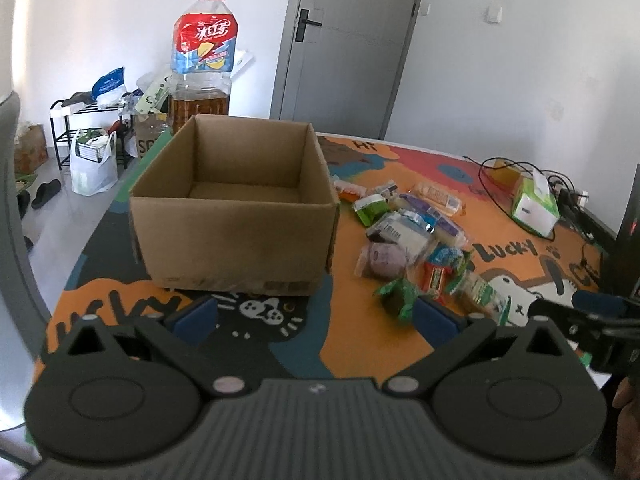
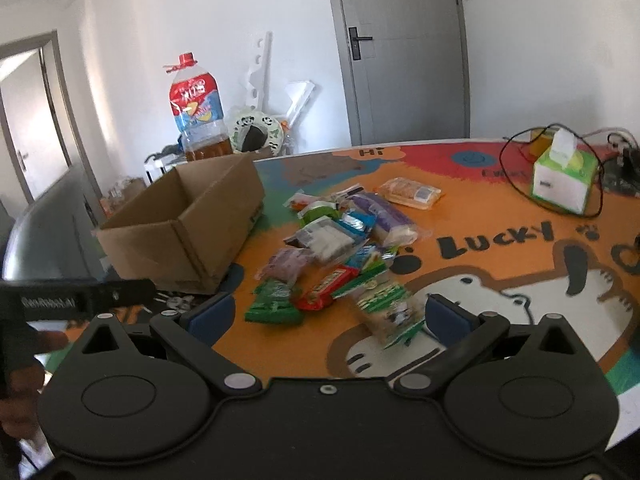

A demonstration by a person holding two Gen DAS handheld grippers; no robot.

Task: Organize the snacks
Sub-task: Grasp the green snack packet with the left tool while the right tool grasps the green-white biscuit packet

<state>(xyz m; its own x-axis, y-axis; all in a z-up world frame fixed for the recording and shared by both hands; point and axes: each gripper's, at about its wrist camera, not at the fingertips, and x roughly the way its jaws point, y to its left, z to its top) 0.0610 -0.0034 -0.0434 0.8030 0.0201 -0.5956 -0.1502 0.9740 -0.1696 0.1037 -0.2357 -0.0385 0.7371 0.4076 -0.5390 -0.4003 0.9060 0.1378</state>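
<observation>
An open, empty cardboard box [image 1: 234, 236] [image 2: 188, 224] stands on the colourful table mat [image 1: 352, 336] [image 2: 500, 216]. To its right lies a pile of wrapped snacks [image 1: 416, 236] [image 2: 340, 248], among them a green packet [image 1: 396, 294] [image 2: 274, 300], a red bar [image 2: 326, 288] and a purple pack [image 2: 386, 216]. My left gripper [image 1: 316, 316] is open in front of the box, nothing between its fingers. My right gripper [image 2: 328, 314] is open just before the near edge of the pile, around no item. The right gripper's body [image 1: 588, 320] shows at the left wrist view's right edge.
A large oil bottle with a red cap [image 1: 202, 60] [image 2: 198, 116] stands behind the box. A green tissue box [image 1: 536, 204] [image 2: 562, 176] and black cables [image 2: 516, 160] lie at the table's far right. Beyond the table are a shoe rack, bags and a grey door [image 1: 348, 40].
</observation>
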